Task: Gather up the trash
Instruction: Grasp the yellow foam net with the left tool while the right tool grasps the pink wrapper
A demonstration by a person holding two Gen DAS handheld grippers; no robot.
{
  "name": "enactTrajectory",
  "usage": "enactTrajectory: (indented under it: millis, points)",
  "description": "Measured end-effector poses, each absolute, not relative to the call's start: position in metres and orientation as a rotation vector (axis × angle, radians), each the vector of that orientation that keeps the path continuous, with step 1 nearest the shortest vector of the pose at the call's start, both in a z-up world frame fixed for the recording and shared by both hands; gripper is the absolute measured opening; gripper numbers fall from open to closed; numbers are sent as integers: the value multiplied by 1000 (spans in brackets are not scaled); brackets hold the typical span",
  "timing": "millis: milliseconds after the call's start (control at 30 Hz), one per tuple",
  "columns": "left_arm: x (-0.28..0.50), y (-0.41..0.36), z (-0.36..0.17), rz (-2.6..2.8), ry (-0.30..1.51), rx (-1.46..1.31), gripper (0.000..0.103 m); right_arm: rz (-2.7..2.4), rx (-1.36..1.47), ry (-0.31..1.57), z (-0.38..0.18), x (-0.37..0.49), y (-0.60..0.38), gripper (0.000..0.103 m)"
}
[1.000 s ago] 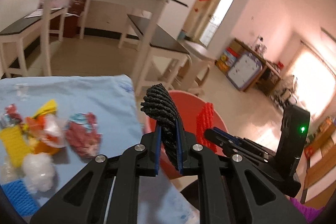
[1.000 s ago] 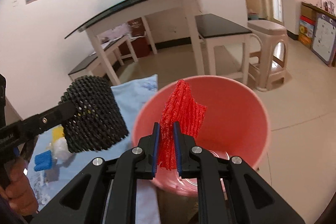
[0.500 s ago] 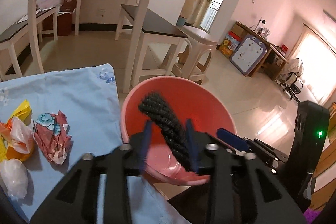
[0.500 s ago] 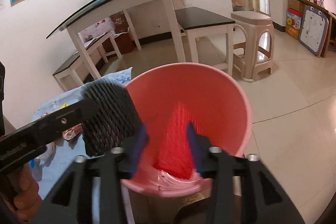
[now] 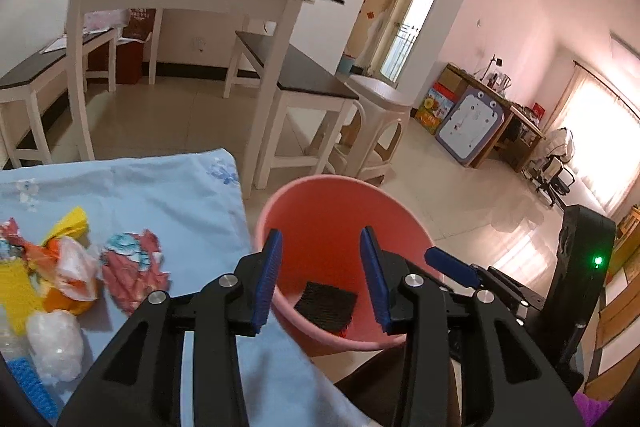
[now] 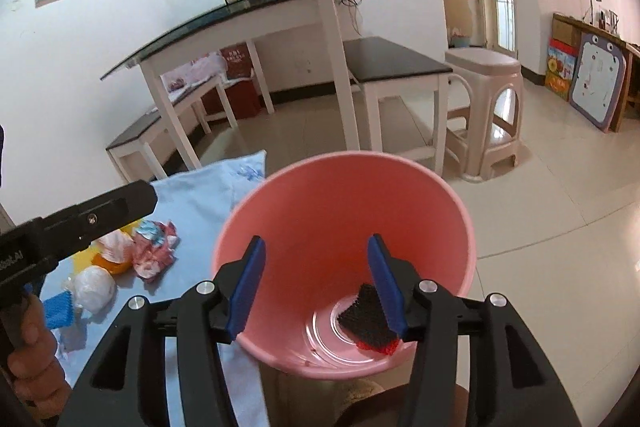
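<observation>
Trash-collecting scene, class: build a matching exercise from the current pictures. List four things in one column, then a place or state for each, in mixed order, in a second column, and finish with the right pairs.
Things
1. black mesh piece
2. left gripper
3. white wad
4. pink bucket

Places or states
A. lying on the blue cloth
B. open, holding nothing
C. standing beside the cloth-covered surface
D. at the bucket's bottom

Pairs: 1-D, 2-B, 3-A, 4-C
</observation>
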State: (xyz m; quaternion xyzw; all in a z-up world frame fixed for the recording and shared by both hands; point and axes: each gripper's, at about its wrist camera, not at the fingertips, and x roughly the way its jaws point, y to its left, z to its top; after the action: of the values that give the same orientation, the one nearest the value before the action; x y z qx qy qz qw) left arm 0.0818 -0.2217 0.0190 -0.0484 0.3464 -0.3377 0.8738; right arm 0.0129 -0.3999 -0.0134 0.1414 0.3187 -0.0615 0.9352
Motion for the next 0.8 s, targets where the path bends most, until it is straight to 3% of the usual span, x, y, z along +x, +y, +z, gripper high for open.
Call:
enactTrajectory:
  millis: [367,800]
  points:
    - [65,-157,36,-585,658,-101,41,22,278,619,8,17,-351,53]
    - [78,-40,27,-306,676,-223,41,198,200,642,10,51,-277,61]
